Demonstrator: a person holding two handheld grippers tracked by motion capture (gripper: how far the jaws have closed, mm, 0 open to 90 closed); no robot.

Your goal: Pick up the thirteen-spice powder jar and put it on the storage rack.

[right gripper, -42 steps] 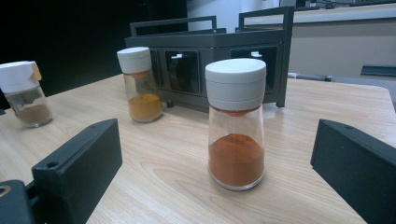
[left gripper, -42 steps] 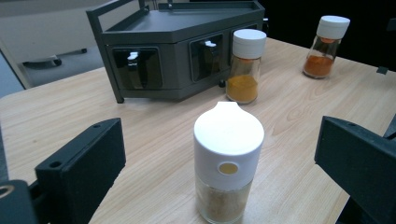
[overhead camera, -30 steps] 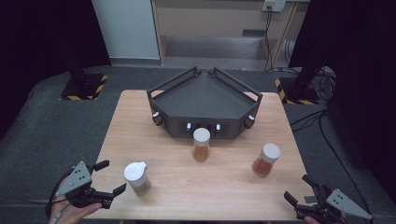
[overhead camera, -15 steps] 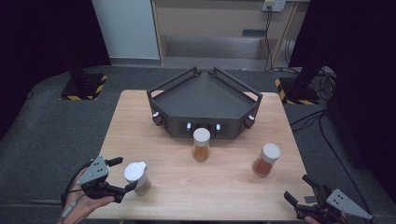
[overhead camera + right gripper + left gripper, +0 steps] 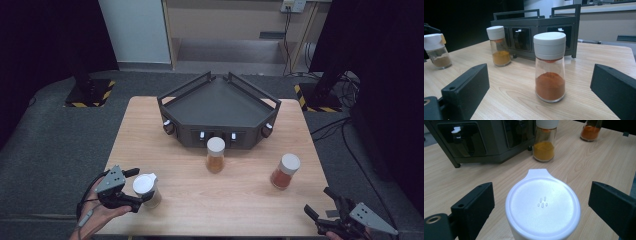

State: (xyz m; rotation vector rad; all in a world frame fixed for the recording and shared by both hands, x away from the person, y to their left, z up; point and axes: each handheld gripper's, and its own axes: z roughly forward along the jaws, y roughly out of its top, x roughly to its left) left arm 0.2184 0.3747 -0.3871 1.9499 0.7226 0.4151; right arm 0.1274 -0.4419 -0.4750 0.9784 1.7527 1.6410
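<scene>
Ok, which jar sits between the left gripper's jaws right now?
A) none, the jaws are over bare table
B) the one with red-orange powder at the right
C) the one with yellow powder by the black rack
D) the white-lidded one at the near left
D: in the left gripper view the white-lidded jar stands between the two black jaws, with a gap on each side; the left gripper has just been closing around it.

We count three spice jars on the desk (image 5: 180, 210), each with a white lid: one with brown powder (image 5: 146, 190) at the near left, one with yellow powder (image 5: 215, 155) in the middle just in front of the rack, and one with red powder (image 5: 285, 171) at the right. We see one dark rack (image 5: 218, 107) at the far side, and two grippers, one at each near corner.
</scene>
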